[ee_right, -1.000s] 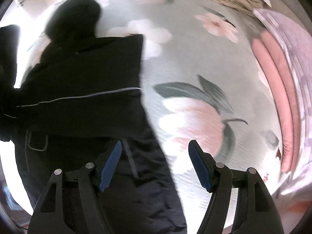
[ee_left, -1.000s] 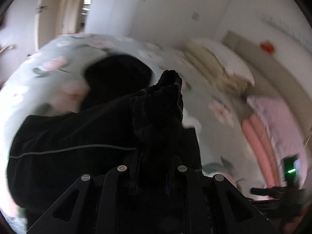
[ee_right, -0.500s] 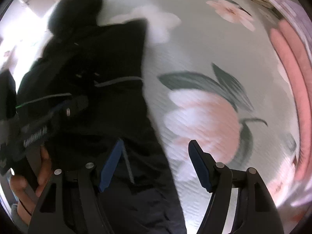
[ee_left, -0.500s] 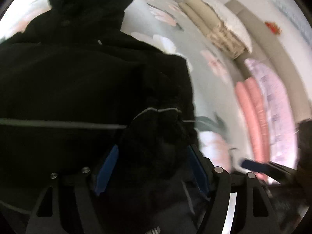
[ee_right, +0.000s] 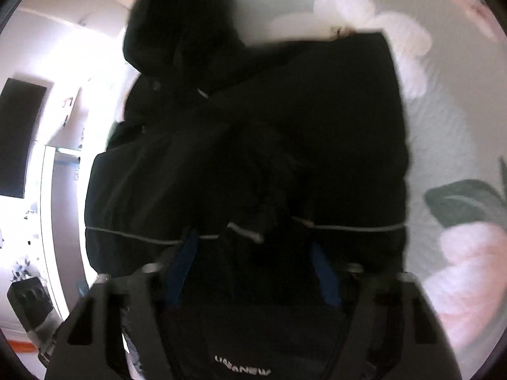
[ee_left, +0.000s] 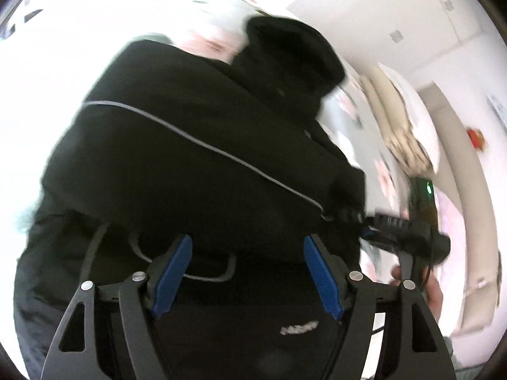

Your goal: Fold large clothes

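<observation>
On the flowered bed (ee_right: pixel 459 120), a black jacket (ee_left: pixel 196 164) lies half folded.
Left gripper (ee_left: pixel 247 272) hangs open above it; right gripper (ee_right: pixel 250 272) is closing on bunched jacket cloth. Best to grip deep, then fold evenly.

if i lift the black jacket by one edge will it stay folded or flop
The jacket looks soft and bulky, bunching in thick folds, so it would likely sag and unfold. Its hood lies loose and would probably dangle. It seems padded, perhaps heavy for one pinch.

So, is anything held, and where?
Left gripper, just opened: nothing. Right gripper, just closing, has the piped fold of the black jacket between its jaws; grip unclear.
</observation>
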Motion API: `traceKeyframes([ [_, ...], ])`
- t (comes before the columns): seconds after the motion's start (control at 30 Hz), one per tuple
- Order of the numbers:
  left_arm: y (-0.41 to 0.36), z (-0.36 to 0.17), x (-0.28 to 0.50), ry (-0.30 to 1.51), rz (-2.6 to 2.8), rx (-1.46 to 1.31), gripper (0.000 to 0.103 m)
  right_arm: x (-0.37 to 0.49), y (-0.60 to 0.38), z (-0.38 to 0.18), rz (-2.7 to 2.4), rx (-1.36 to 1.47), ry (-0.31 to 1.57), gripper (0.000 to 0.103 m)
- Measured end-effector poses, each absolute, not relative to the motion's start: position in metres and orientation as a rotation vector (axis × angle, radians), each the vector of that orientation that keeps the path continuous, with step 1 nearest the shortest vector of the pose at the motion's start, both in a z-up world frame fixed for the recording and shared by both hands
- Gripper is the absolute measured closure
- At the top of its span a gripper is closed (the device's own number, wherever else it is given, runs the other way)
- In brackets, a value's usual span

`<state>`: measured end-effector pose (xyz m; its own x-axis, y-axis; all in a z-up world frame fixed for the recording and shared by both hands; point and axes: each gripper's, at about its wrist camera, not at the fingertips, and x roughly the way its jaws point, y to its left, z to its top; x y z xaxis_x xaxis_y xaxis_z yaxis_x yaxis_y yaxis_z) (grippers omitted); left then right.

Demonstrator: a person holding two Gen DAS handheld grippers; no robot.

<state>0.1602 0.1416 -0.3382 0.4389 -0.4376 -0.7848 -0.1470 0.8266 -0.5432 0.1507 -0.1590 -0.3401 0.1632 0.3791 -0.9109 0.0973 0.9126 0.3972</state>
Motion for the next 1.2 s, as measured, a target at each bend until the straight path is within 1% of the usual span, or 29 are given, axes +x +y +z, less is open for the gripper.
traceKeyframes([
  [0.1,0.151,-0.33,0.171,1.075,-0.174,-0.586,0.028,0.138,-0.157,-0.296,0.203,0.287,1.268,0.075],
  [0.17,0.155,-0.33,0.185,1.056,-0.087,-0.505,0.028,0.132,-0.164,-0.277,0.17,0.239,1.217,0.075],
  [0.2,0.158,-0.339,0.196,1.062,-0.014,-0.444,0.028,0.132,-0.17,-0.275,0.155,0.244,1.217,0.075],
  [0.23,0.163,-0.351,0.205,1.088,0.012,-0.42,0.028,0.135,-0.175,-0.278,0.148,0.253,1.236,0.075],
  [0.27,0.167,-0.366,0.215,1.126,0.019,-0.417,0.029,0.141,-0.179,-0.294,0.136,0.258,1.279,0.074],
  [0.33,0.172,-0.395,0.231,1.196,0.035,-0.408,0.031,0.152,-0.176,-0.342,0.109,0.23,1.382,0.073],
  [0.4,0.163,-0.397,0.236,1.209,0.027,-0.328,0.028,0.157,-0.171,-0.369,0.095,0.228,1.408,0.073],
  [0.47,0.155,-0.39,0.235,1.223,0.009,-0.246,0.028,0.159,-0.166,-0.362,0.089,0.2,1.401,0.073],
  [0.53,0.155,-0.371,0.233,1.199,-0.052,-0.238,0.028,0.154,-0.166,-0.349,0.07,0.172,1.417,0.072],
  [0.57,0.157,-0.357,0.234,1.185,-0.083,-0.251,0.028,0.152,-0.165,-0.341,0.06,0.166,1.424,0.065],
  [0.63,0.159,-0.334,0.238,1.141,-0.129,-0.266,0.028,0.145,-0.161,-0.313,0.048,0.132,1.391,0.057],
  [0.67,0.16,-0.322,0.244,1.11,-0.153,-0.267,0.028,0.141,-0.155,-0.295,0.047,0.095,1.35,0.052],
  [0.7,0.158,-0.317,0.251,1.097,-0.157,-0.262,0.028,0.14,-0.146,-0.281,0.055,0.066,1.31,0.049],
  [0.73,0.158,-0.316,0.257,1.097,-0.16,-0.264,0.028,0.141,-0.139,-0.273,0.065,0.051,1.284,0.043],
  [0.77,0.159,-0.322,0.267,1.11,-0.165,-0.275,0.028,0.143,-0.131,-0.272,0.08,0.043,1.271,0.04],
  [0.83,0.158,-0.347,0.282,1.166,-0.132,-0.273,0.028,0.149,-0.122,-0.281,0.103,0.014,1.282,0.041],
  [0.9,0.164,-0.381,0.291,1.228,-0.103,-0.267,0.03,0.154,-0.123,-0.323,0.063,-0.049,1.366,0.049],
  [0.93,0.164,-0.389,0.291,1.226,-0.114,-0.257,0.03,0.154,-0.129,-0.35,0.047,-0.052,1.421,0.056],
  [0.97,0.162,-0.388,0.29,1.219,-0.123,-0.232,0.03,0.154,-0.133,-0.357,0.053,-0.037,1.418,0.056],
  [1.0,0.159,-0.383,0.291,1.221,-0.131,-0.192,0.03,0.156,-0.134,-0.353,0.064,-0.048,1.413,0.056],
  [1.03,0.156,-0.376,0.289,1.229,-0.148,-0.167,0.031,0.157,-0.132,-0.347,0.088,-0.064,1.426,0.052],
  [1.1,0.158,-0.352,0.291,1.207,-0.223,-0.205,0.031,0.162,-0.132,-0.326,0.165,-0.052,1.444,0.053],
  [1.2,0.16,-0.308,0.321,1.134,-0.277,-0.218,0.031,0.189,-0.138,-0.269,0.215,-0.013,1.343,0.053],
])
